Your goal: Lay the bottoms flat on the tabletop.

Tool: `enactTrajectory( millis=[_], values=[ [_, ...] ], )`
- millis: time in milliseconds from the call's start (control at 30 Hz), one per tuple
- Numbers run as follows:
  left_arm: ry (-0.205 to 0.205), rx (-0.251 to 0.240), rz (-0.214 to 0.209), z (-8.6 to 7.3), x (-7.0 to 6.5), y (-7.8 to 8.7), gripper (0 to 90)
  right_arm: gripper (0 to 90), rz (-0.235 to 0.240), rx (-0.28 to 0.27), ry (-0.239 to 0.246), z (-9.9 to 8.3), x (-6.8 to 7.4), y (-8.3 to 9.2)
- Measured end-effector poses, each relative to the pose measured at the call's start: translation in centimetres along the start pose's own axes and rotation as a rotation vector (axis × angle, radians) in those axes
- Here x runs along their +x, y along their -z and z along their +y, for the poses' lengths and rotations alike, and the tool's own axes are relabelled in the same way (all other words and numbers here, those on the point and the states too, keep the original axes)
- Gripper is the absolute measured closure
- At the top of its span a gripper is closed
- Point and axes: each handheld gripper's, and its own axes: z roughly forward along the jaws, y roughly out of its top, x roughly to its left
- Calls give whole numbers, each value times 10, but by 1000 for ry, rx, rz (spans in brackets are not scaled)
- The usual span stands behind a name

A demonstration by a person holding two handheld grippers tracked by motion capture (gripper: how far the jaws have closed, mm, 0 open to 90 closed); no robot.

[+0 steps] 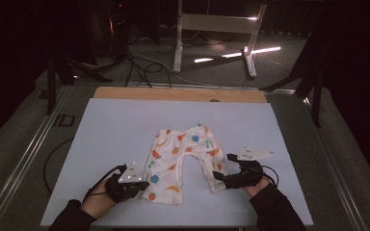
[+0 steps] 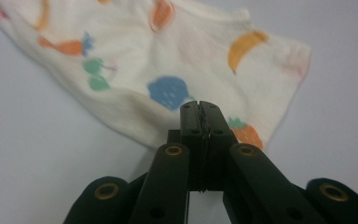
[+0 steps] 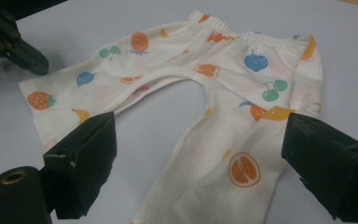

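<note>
Cream trousers [image 1: 183, 161] – multicoloured fruit print – on seemingly pale lavender table [image 1: 115, 125]

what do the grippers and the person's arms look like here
Both grippers are black. The left gripper carries a grey three-cornered plate with small white dots on top; the right gripper has a similar pale plate. A thin black cable loops from each. Brass-coloured rivets show on the jaw links. The person wears dark long sleeves.

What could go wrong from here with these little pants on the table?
The left tongs are shut at the edge of one leg of the pants, so they may push and bunch the fabric rather than grab it. The right tongs gape wide over the other leg; closing there could pinch only one layer.
</note>
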Motion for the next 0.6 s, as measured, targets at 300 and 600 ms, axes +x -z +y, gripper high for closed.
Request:
enactTrajectory(
  millis=[300, 600],
  values=[
    [-12, 43, -44, -11, -11, -7, 897, 104, 2, 1, 0, 0, 0, 0],
    [-77, 37, -5, -16, -19, -4, 757, 104, 2, 3, -3, 0, -1, 0]
  ],
)
